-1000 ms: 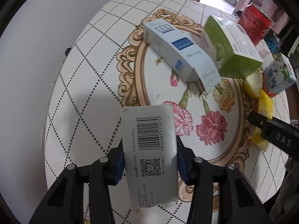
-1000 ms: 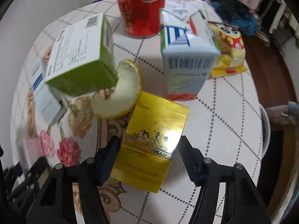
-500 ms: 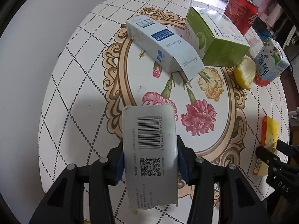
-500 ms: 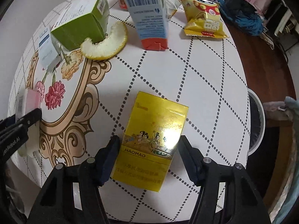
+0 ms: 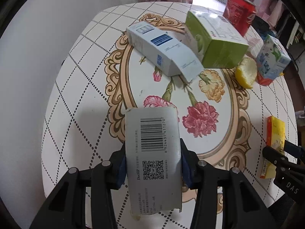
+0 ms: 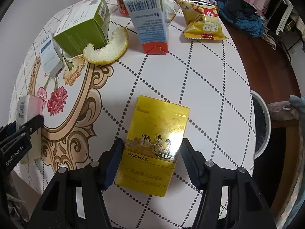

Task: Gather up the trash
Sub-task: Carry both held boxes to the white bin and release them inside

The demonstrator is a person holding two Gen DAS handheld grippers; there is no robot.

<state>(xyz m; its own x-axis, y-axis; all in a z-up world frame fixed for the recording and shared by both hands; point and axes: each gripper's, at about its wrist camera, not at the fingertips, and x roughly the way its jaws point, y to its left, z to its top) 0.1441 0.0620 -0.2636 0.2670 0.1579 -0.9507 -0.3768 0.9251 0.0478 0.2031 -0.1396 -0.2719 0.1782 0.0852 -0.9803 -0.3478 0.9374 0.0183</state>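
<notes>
My left gripper (image 5: 152, 152) is shut on a grey-white carton (image 5: 152, 133) with a barcode and a QR code, held above the near edge of the round table (image 5: 76, 87). From the right wrist view the same carton (image 6: 28, 106) shows a pink side, with the left gripper (image 6: 24, 131) around it. A yellow HAOMAO pack (image 6: 156, 133) sits between the pads of my right gripper (image 6: 149, 148), lifted off the tabletop, and the jaws are closing on it. The left wrist view shows that pack (image 5: 275, 133) at the far right.
On the table lie a white-blue box (image 5: 162, 51), a green box (image 5: 215, 43), a red can (image 5: 238, 15), an orange peel (image 6: 108, 47), a drink carton (image 6: 150, 22) and a yellow snack bag (image 6: 204, 21). A white-rimmed round bin (image 6: 265, 126) stands below the table's right edge.
Both grippers have drawn back from the cluster of boxes toward the table's near edge, each carrying its item. The yellow pack has left the orange peel and the drink carton behind.
</notes>
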